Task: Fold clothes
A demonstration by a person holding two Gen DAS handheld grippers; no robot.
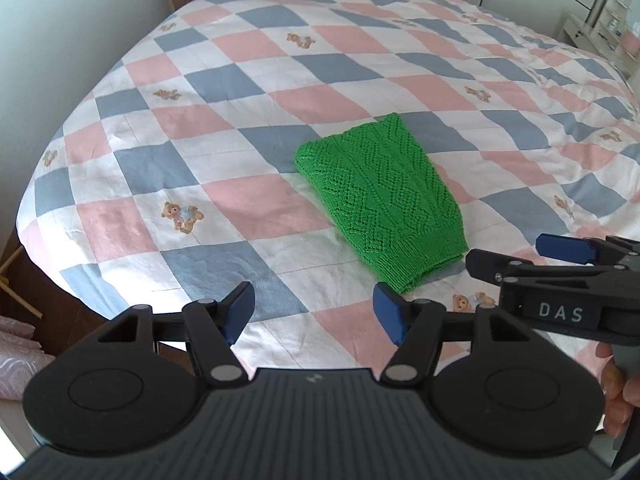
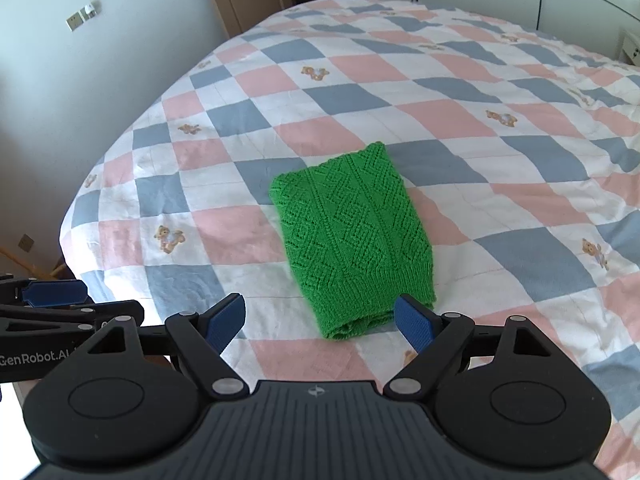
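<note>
Green knit folded on the bed, both tongs spread and empty

The green knitted garment (image 2: pixel 352 236) lies as a compact folded rectangle at the centre of the right wrist frame, on the checked quilt (image 2: pixel 400 92); the right tongs (image 2: pixel 320 320) stand spread just short of its near hem, and the left tongs (image 1: pixel 314 312), also spread and holding nothing, sit lower left of it, so the fold looks finished

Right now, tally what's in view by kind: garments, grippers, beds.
Green knitted garment, folded: 1
Grippers: 2, left gripper and right gripper, both open and empty
Bed with checked quilt: 1
Total: 4
</note>
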